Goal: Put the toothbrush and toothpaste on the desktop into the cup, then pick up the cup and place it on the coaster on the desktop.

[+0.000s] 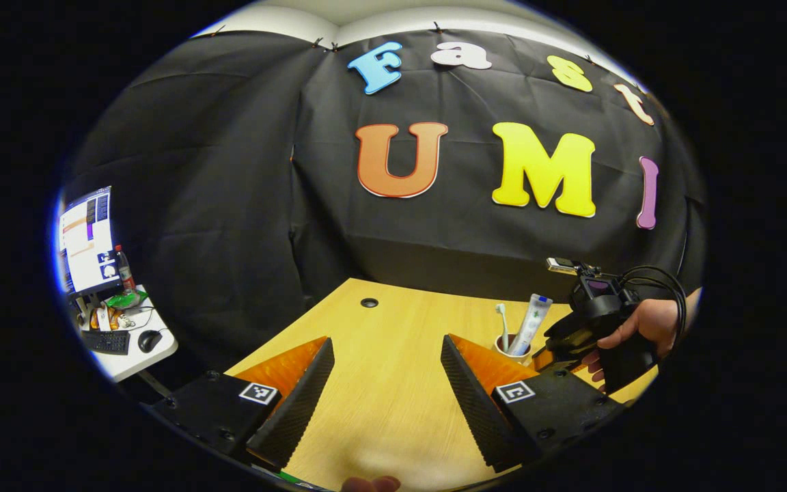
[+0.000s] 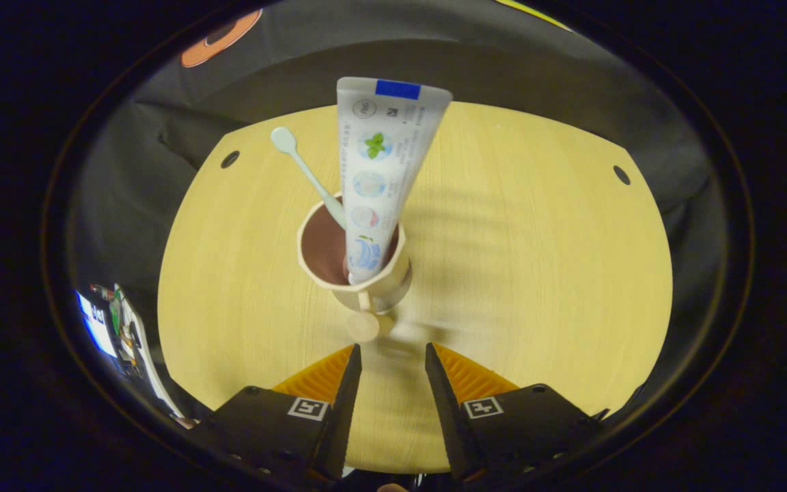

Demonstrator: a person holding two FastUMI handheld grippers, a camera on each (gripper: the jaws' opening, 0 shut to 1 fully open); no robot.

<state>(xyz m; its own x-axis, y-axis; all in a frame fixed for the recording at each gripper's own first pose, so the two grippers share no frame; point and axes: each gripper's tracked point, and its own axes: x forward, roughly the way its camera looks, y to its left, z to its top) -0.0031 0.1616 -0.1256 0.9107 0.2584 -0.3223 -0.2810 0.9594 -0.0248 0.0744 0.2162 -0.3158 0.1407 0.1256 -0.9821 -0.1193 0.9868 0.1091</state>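
Just ahead of right jaws (parted): cup (image 2: 359, 273).

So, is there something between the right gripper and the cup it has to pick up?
Nothing visible. In the right gripper view the right gripper is open, with only bare desktop between it and the cup. The toothbrush and toothpaste already stand inside the cup.

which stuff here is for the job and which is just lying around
Job: cup, toothbrush and toothpaste standing in it, right tool open near the cup's handle.
Lying about: side table with monitor, keyboard, mouse, bottle.
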